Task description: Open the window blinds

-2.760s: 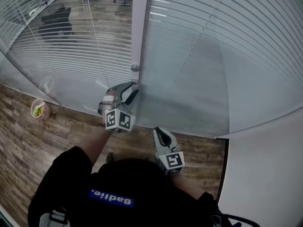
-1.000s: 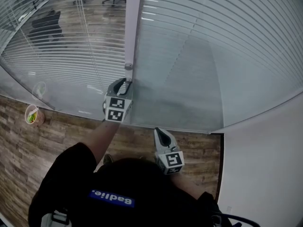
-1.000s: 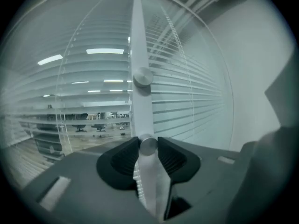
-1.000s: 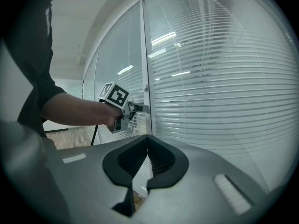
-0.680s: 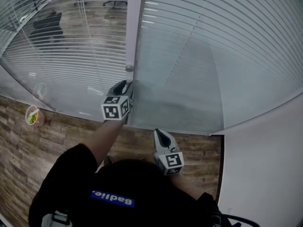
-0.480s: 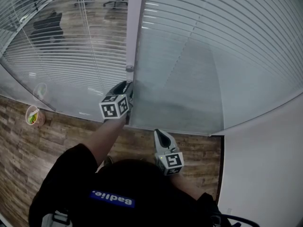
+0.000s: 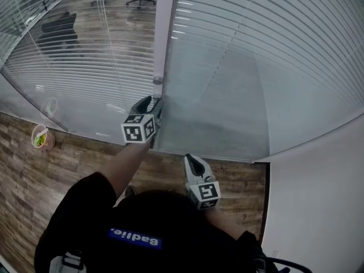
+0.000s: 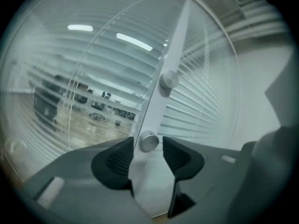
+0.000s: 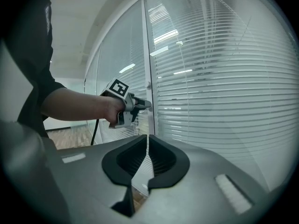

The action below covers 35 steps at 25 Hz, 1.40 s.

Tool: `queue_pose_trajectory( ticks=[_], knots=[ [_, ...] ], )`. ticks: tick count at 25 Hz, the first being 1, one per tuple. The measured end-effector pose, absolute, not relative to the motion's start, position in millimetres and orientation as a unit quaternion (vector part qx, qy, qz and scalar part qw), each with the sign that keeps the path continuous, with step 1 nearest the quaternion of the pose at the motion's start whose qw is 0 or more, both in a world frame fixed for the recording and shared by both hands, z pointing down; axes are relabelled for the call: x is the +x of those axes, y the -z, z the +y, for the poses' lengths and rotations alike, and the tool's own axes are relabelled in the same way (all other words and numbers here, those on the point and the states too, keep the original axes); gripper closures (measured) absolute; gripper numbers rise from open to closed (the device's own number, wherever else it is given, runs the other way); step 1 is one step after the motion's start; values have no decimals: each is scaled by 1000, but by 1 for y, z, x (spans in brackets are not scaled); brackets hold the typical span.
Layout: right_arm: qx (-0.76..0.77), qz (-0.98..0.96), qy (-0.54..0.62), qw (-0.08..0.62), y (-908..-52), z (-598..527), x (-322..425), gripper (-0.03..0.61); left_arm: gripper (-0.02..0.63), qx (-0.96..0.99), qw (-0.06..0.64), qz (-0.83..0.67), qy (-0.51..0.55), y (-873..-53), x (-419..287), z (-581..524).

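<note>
White slatted blinds (image 7: 79, 50) hang behind glass on both sides of a pale upright frame post (image 7: 165, 27). Two round silver knobs sit on that post. The lower knob (image 8: 149, 141) lies between the dark pads (image 8: 119, 160) of my left gripper (image 8: 148, 157). Its jaws have just been opening, and thin gaps show on both sides of the knob. The upper knob (image 7: 157, 80) stands free just past the left gripper (image 7: 151, 102). My right gripper (image 7: 190, 159) hangs lower and nearer me, shut on nothing, pointing at the glass (image 9: 147, 155).
Through the left slats I see an office with chairs (image 7: 60, 27). A paper cup (image 7: 40, 136) stands on the wood floor (image 7: 34, 175) by the glass. A white wall (image 7: 318, 209) closes the right side.
The left gripper came up to the post from lower down, then rolled about its own line while staying at the knob. The right gripper has kept still.
</note>
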State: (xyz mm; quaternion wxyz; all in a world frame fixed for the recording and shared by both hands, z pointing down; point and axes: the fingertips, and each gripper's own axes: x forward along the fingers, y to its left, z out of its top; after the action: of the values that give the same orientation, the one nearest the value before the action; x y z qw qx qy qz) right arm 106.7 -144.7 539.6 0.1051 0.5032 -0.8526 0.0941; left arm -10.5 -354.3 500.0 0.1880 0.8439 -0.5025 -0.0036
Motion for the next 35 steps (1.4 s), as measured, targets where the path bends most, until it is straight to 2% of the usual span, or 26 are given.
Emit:
queue_pose_trajectory(
  ticks=[2, 5, 7, 11, 15, 21, 25, 35],
  knots=[
    [502, -853, -97, 107, -541, -144, 106, 559, 392, 855, 85, -507, -61, -499, -9, -351],
    [501, -851, -104, 116, -543, -144, 107, 559, 385, 851, -79, -496, -153, -495, 0, -349],
    [503, -849, -105, 125, -545, -144, 108, 560, 389, 835, -157, -487, -202, -494, 5, -350],
    [505, -849, -103, 120, -545, -143, 108, 561, 467, 800, -261, -472, -265, -491, 12, -348],
    [507, -847, -103, 121, -545, -142, 110, 561, 479, 773, -315, -456, -309, -495, 17, -347],
    [509, -845, -102, 129, -547, -142, 112, 561, 480, 741, -362, -441, -352, -506, 15, -350],
    [512, -843, -103, 126, -546, -142, 112, 575, 486, 746, -355, -444, -348, -503, 14, -350],
    [515, -841, -114, 118, -544, -143, 112, 575, 488, 814, -197, -484, -256, -501, 8, -353]
  ],
)
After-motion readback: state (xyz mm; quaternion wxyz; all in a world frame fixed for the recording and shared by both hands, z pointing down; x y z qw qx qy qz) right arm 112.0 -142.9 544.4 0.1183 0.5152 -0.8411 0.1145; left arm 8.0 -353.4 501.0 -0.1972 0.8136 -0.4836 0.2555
